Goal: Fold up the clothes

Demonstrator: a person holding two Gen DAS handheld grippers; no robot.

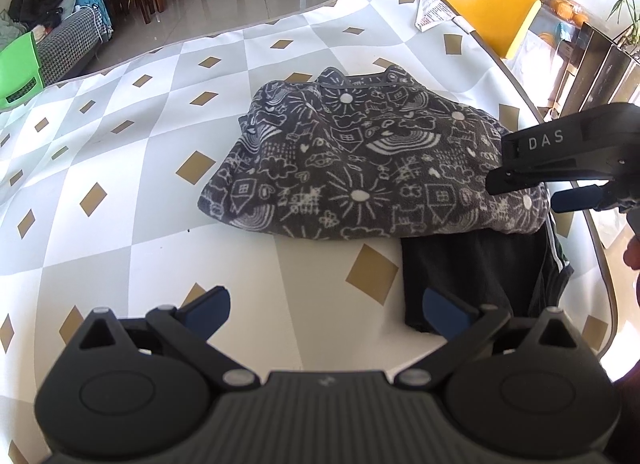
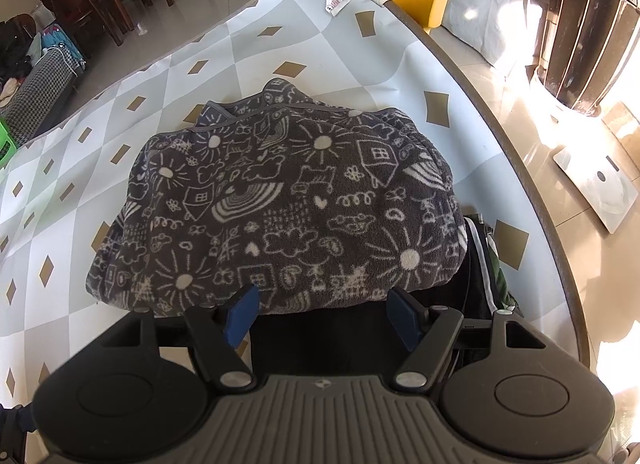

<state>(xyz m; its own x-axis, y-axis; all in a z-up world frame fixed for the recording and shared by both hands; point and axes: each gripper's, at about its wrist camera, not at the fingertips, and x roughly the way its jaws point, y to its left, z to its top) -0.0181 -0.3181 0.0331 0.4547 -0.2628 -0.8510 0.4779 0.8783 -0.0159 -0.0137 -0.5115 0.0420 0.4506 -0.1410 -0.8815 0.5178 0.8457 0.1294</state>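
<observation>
Two garments lie on the table (image 1: 120,192), which is covered by a cloth of grey and white diamonds with small gold lozenges; one is a folded grey fleece garment (image 1: 360,160) printed with white suns, houses, clouds and rainbows, lying near the table's right edge; the other is a folded black garment (image 1: 472,272) with white stripes along one side, lying partly under the fleece's near right corner. Two grippers are in view; the left gripper (image 1: 326,314) hovers above the tablecloth just in front of the fleece, its jaws spread wide and holding nothing, its right blue pad over the black garment; the right gripper (image 2: 324,318) hangs over the black garment at the fleece's near edge, jaws likewise spread and empty; in the left wrist view it appears from the side, over the fleece's right end. One yellow chair (image 1: 480,0) stands at the table's far side; one printed paper sheet (image 1: 434,12) lies near the far corner; one green chair (image 1: 18,68) shows at the left.
</observation>
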